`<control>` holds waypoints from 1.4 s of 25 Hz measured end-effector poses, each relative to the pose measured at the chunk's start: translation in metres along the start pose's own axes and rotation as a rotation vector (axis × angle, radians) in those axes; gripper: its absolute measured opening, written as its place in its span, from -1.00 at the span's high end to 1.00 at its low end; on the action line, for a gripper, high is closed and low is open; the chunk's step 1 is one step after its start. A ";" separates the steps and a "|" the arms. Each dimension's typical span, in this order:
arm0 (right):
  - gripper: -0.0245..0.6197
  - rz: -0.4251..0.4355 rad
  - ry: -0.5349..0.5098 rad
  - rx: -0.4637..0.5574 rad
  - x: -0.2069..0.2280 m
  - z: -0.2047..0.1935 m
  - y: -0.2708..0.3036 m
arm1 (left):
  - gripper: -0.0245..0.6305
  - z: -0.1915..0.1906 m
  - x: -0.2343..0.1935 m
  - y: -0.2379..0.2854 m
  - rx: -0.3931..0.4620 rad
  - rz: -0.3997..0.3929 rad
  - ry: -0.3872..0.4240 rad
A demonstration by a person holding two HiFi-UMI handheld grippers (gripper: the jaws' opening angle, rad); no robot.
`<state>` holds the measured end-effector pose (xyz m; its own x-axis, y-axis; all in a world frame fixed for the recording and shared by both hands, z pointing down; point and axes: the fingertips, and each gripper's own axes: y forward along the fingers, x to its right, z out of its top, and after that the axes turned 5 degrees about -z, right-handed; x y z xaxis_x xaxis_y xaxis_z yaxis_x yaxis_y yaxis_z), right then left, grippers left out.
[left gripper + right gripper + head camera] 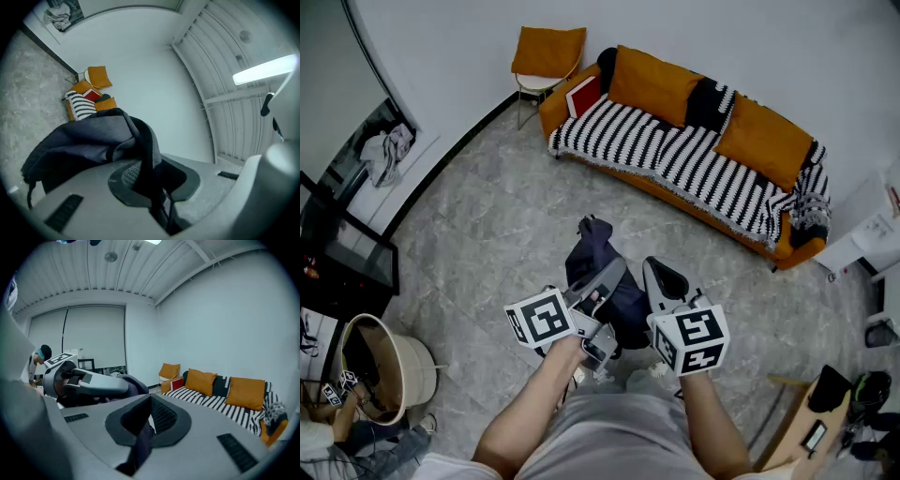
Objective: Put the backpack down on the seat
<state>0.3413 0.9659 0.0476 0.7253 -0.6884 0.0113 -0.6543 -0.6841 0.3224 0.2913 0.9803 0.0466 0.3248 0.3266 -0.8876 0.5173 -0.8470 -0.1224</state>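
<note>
A dark navy backpack (598,274) hangs above the floor in front of me, between both grippers. My left gripper (614,272) is shut on a black strap (151,154) of it, and the bag's body (79,140) bulges past the jaws. My right gripper (662,272) is shut on another dark strap (140,439), which hangs down between its pads (161,416). The left gripper (91,383) and the bag (133,383) show in the right gripper view. An orange sofa (773,248) with a striped blanket stands ahead at the wall. An orange chair (546,54) stands to its left.
A round basket (389,361) sits at my lower left, below a dark cabinet (342,258). A wooden table (806,417) with small things is at the lower right, with white furniture (862,242) beyond it. Grey floor (506,216) lies between me and the sofa.
</note>
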 end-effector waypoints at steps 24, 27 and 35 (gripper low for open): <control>0.92 -0.009 0.050 0.028 0.039 0.016 0.062 | 0.77 0.049 -0.032 0.055 -0.002 0.005 0.019; 0.92 0.006 0.061 0.030 0.054 0.021 0.086 | 0.77 0.062 -0.045 0.071 -0.002 0.018 0.019; 0.92 0.060 0.083 0.003 0.099 0.036 0.153 | 0.77 0.099 -0.074 0.133 0.008 0.047 0.028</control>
<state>0.3055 0.7846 0.0640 0.6997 -0.7061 0.1093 -0.6980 -0.6427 0.3158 0.2582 0.8018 0.0519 0.3707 0.2973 -0.8799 0.4945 -0.8651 -0.0840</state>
